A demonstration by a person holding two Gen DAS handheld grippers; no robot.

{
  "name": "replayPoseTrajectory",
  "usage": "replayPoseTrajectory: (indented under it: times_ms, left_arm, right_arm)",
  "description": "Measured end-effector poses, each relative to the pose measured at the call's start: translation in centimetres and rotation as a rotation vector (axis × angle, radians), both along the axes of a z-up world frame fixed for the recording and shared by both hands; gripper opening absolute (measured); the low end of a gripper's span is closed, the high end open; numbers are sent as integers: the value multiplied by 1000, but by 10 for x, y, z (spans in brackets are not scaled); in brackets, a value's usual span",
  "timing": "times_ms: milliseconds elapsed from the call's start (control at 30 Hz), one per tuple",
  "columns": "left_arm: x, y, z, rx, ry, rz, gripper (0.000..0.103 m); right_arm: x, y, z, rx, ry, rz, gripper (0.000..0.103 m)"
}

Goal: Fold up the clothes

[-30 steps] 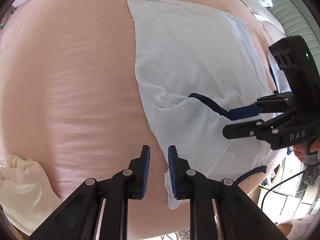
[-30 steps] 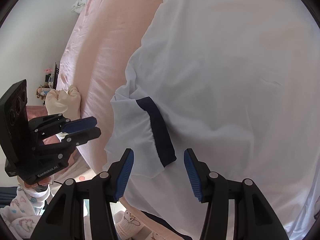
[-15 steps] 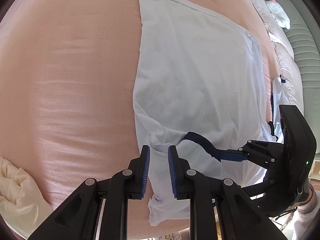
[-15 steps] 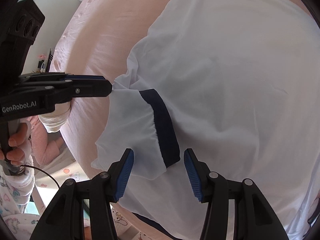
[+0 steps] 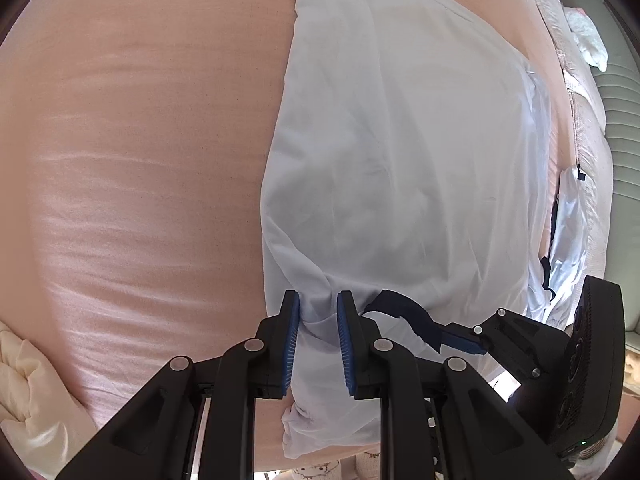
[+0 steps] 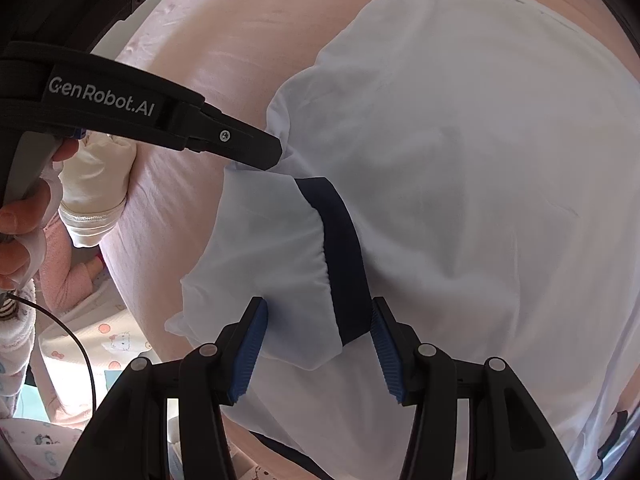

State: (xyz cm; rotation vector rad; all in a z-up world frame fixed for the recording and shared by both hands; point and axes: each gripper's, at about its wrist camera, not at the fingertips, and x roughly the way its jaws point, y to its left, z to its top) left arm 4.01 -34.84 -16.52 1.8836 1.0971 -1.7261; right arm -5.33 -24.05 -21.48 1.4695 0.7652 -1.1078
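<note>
Bed sheet: we're over pink fabric, smooth, filling the left half of the left wrist view.

Cream cloth: bunched at the sheet's lower left edge, well apart from our work.

White shirt: spread flat on the sheet, running from the near edge up to the far side; in the right wrist view it fills the right of the frame.

Left gripper: pointing steeply down at the shirt's near left edge. A pinch of white fabric stands between its blue pads; the jaws are easing apart, and the left pad touches the cloth.

Sleeve: folded in over the shirt body, its navy cuff lying across it.

Right gripper: jaws about half apart, straddling the sleeve end and cuff, pads not pressing on them. From the left wrist view it sits just right of our left claw, at the cuff.

Hand: gripping the left tool's handle at the far left edge.
</note>
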Motion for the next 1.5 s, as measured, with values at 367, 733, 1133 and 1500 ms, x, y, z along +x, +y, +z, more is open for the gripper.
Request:
replayPoseTrajectory:
  times_ms: [367,733,1133,1500]
  left_arm:
    - [-11,-5,-19,-89,-119,13,83]
    - [-12,-23,-24,-196,-188,1,47]
    - [-10,-46,-5,-277,-193,-10,48]
    - [-11,-22,37,-301,-55,-72,48]
  right_arm:
    - [1,-1,-5,18,-1,2,52]
    - [-4,5,-12,109,115,-37,30]
    - [-23,15,-19,112,45,-89,31]
    - [-44,1,5,-17,-39,-148,55]
